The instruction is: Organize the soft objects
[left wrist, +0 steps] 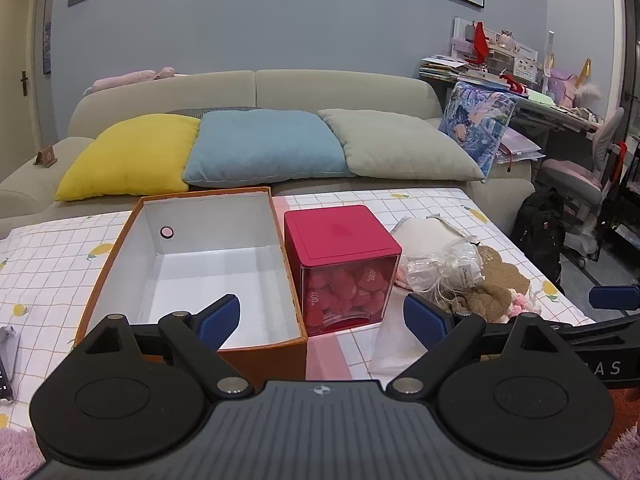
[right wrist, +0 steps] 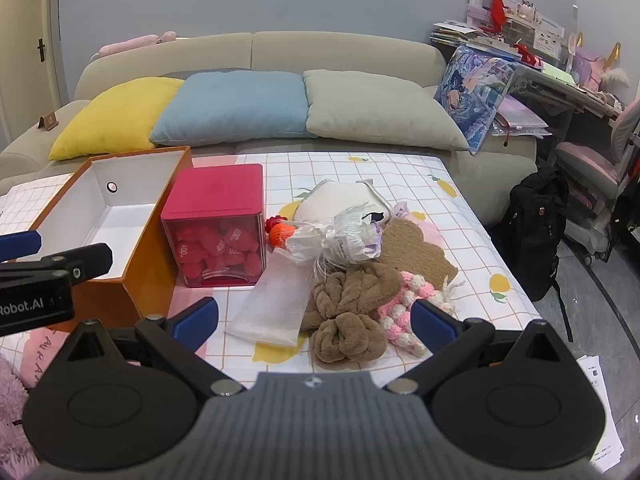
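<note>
An empty orange box (left wrist: 120,264) (right wrist: 152,276) with a white inside stands on the left of the table. Right of it is a red-lidded clear cube (left wrist: 340,236) (right wrist: 218,196) full of red hearts. A heap of soft things lies further right: a brown plush scrunchie (right wrist: 346,320), a pink-and-white knitted piece (right wrist: 404,312), a white mesh pouch (right wrist: 276,308), a clear crinkled bag (right wrist: 340,236), a cream pad (right wrist: 332,202) and an orange crochet toy (right wrist: 278,234). My left gripper (left wrist: 322,318) hovers open before the box and cube. My right gripper (right wrist: 316,320) hovers open just short of the scrunchie.
The table wears a white checked cloth with lemon prints (right wrist: 472,216). Behind it a beige sofa (left wrist: 256,88) carries yellow, blue and grey cushions. A black backpack (right wrist: 536,232) and a pink chair (right wrist: 592,168) stand right of the table. A cluttered desk fills the far right.
</note>
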Demonstrator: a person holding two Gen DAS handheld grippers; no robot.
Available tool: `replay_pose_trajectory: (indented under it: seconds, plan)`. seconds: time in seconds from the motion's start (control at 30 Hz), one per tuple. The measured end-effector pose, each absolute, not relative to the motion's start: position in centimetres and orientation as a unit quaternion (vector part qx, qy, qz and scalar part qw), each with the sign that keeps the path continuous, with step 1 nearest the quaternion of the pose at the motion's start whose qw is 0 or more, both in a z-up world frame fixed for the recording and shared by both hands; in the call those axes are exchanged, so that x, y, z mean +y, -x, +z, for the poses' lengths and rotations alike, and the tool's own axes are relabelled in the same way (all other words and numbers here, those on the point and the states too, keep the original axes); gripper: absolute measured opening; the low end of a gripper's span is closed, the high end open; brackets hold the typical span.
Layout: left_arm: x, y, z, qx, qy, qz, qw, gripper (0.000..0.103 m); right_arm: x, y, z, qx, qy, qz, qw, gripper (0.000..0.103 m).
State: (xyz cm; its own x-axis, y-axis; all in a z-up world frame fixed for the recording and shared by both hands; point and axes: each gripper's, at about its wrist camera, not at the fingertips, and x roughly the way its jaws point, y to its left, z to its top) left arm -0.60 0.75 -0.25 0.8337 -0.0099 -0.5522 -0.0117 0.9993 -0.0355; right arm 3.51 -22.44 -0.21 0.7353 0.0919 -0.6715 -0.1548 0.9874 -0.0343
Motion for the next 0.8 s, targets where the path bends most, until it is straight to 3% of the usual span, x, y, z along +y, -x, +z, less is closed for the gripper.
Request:
replay_pose_trajectory:
  seconds: [0.8]
  plan:
    - [1.07, 0.16, -0.60, 0.300, 0.018, 0.004, 0.954, 0.103, -22.55, -3.53, -0.39, 0.361, 0.046, 0.065, 0.929, 0.100]
